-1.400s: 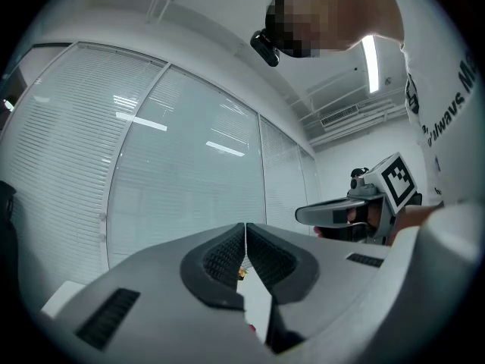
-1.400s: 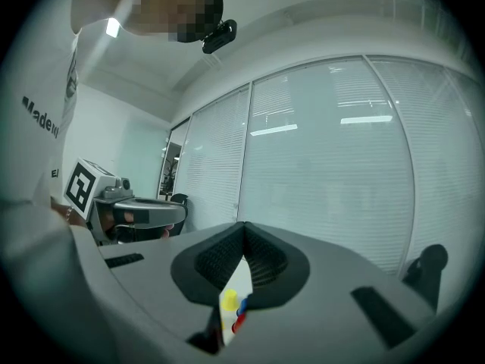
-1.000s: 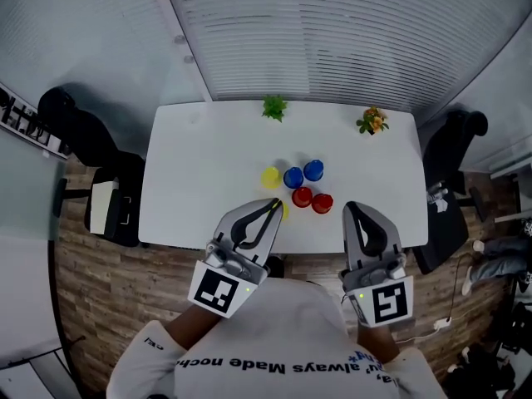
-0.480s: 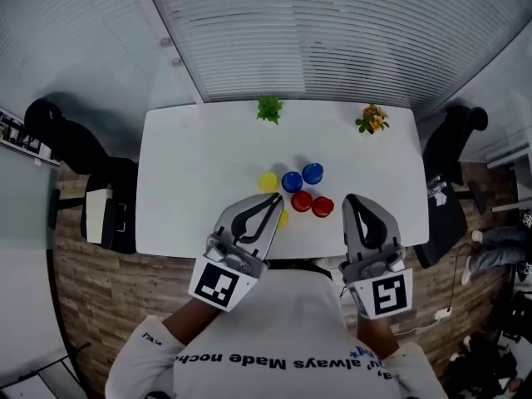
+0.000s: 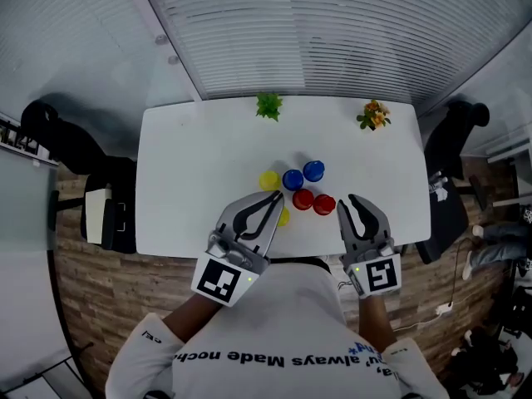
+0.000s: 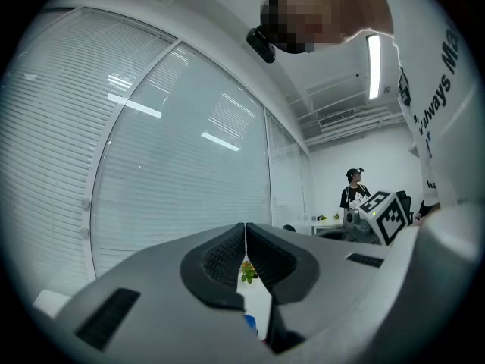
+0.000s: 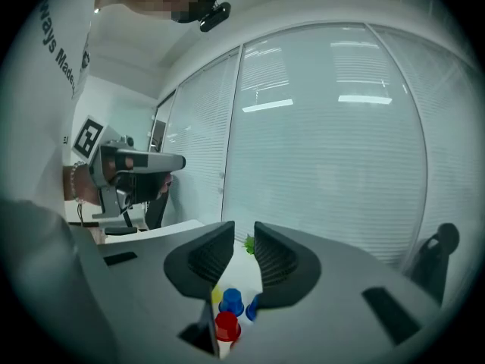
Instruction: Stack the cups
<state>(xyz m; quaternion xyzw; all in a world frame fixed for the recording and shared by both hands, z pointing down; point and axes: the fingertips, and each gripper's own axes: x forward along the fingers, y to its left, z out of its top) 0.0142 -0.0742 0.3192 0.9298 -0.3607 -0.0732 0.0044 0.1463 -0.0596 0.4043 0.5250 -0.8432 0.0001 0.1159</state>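
Observation:
Several small cups stand upside down near the front of the white table (image 5: pixel 191 181): a yellow cup (image 5: pixel 268 179), two blue cups (image 5: pixel 293 179) (image 5: pixel 313 170) and two red cups (image 5: pixel 302 199) (image 5: pixel 323 204). Another yellow cup (image 5: pixel 284 217) peeks out beside my left gripper (image 5: pixel 275 198), which is shut on nothing above the table's front. My right gripper (image 5: pixel 349 201) hovers just right of the red cups; its jaws have just been opening and nothing is between them. The right gripper view looks past its jaws onto a red cup (image 7: pixel 226 326) and a blue cup (image 7: pixel 231 300).
A green plant (image 5: pixel 268 105) and a flowering plant (image 5: pixel 373 115) stand at the table's far edge. Office chairs sit at the left (image 5: pixel 66 131) and right (image 5: pixel 453 140) ends. Window blinds run behind the table. A person (image 6: pixel 354 192) stands far off.
My right gripper has sunk toward the table beside the red cups and its jaws have parted. The left gripper has hardly shifted and stays shut.

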